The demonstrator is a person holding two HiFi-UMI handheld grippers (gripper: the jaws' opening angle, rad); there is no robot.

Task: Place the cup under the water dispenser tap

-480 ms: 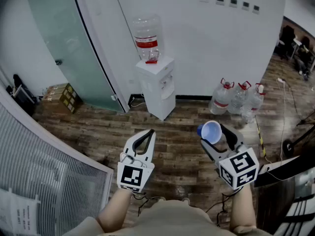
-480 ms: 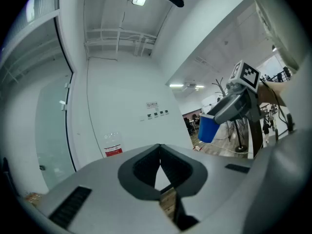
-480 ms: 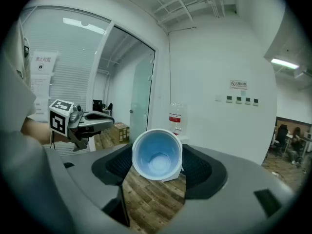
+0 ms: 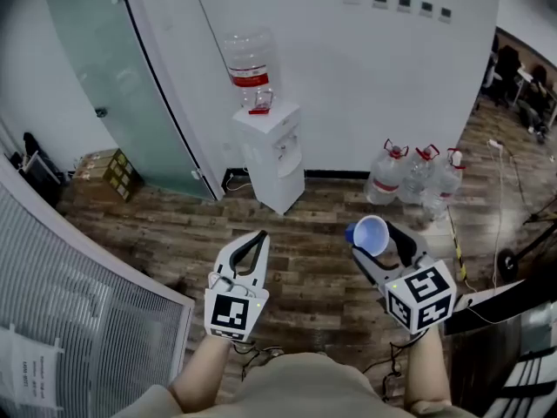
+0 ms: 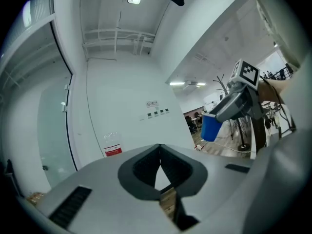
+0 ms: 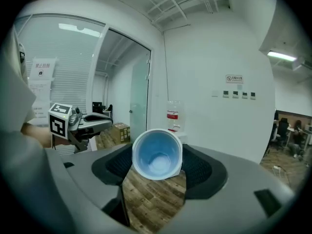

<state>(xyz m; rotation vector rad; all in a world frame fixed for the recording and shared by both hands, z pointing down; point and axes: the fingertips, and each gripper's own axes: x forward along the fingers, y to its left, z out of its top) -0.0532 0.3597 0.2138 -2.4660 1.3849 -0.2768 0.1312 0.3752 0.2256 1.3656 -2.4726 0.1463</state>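
A blue paper cup (image 4: 372,234) with a white rim is held in my right gripper (image 4: 378,240), low over the wooden floor with its mouth facing up toward the head camera. In the right gripper view the cup (image 6: 157,154) sits between both pads, and its open mouth faces the camera. The white water dispenser (image 4: 271,159) stands against the far wall with a clear bottle (image 4: 246,59) on top, well ahead of both grippers. My left gripper (image 4: 257,240) is shut and empty, level, to the left of the cup.
Several water jugs (image 4: 416,177) stand by the wall right of the dispenser. A frosted glass door (image 4: 109,77) and a cardboard box (image 4: 109,171) are at the left. A slatted partition (image 4: 74,307) runs along the near left. Cables (image 4: 509,177) lie on the floor at right.
The dispenser and wall have shifted slightly left in the head view. Both grippers keep their places and the cup stays held.
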